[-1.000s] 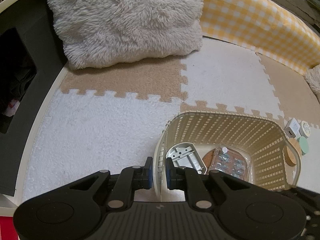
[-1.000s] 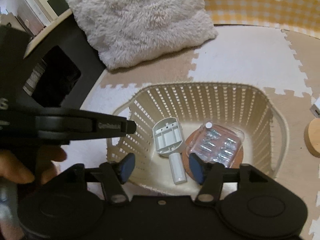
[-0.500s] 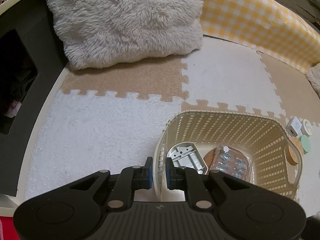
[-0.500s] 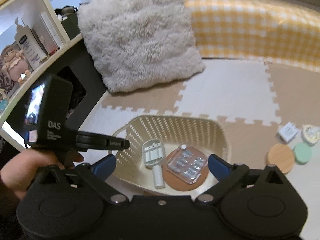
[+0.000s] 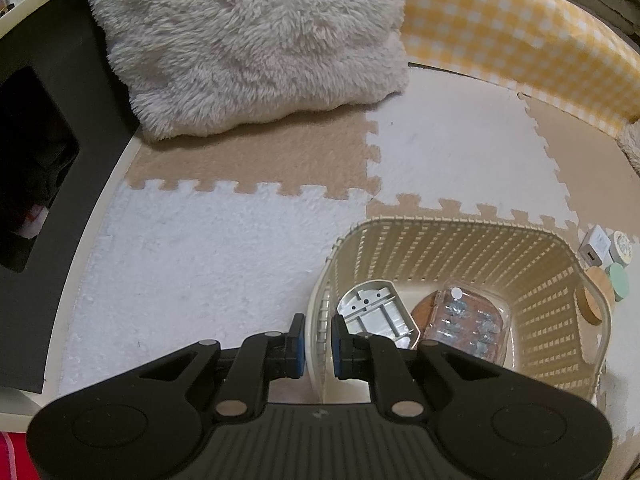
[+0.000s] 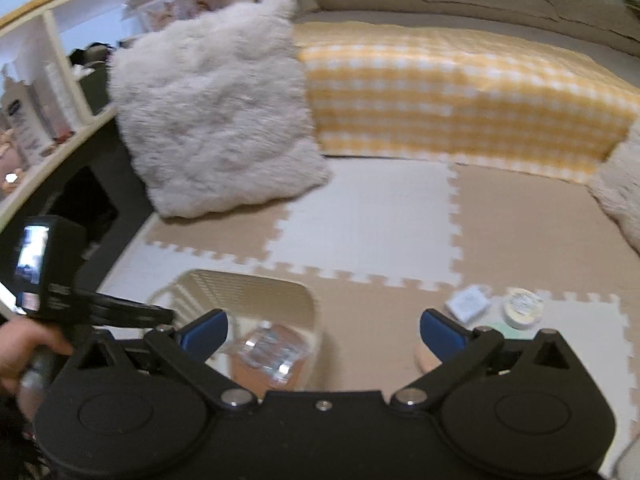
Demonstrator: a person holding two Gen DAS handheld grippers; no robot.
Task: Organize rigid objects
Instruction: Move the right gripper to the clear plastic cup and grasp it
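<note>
I am holding the basket [image 5: 460, 236] steady with the left gripper [image 5: 318, 344], its jaws clamped on the near-left rim at the bottom centre of the left view. The right gripper [image 6: 324, 334] is empty; its jaws have just been opening and are standing wide apart with nothing between them.

My judgement: one placing step is finished and the next pick is in hand. Inside the basket are lying a white tool [image 5: 376, 312] and a clear box [image 5: 468, 320] resting on a brown disc [image 5: 426, 308]. Four items are waiting on the floor mat [image 5: 208, 256] at the right: a wooden disc [image 5: 596, 296], a green disc [image 5: 618, 280], a white plug [image 5: 594, 244] and a round tin [image 6: 522, 306]. The next move calls for bringing the open right jaws over one of these and closing squarely.

The left view is showing the grip on the rim and the tool; the right view, blurred, is showing neither, but is showing the person's hand [image 6: 28, 344] at lower left and the shelf [image 6: 48, 100].
</note>
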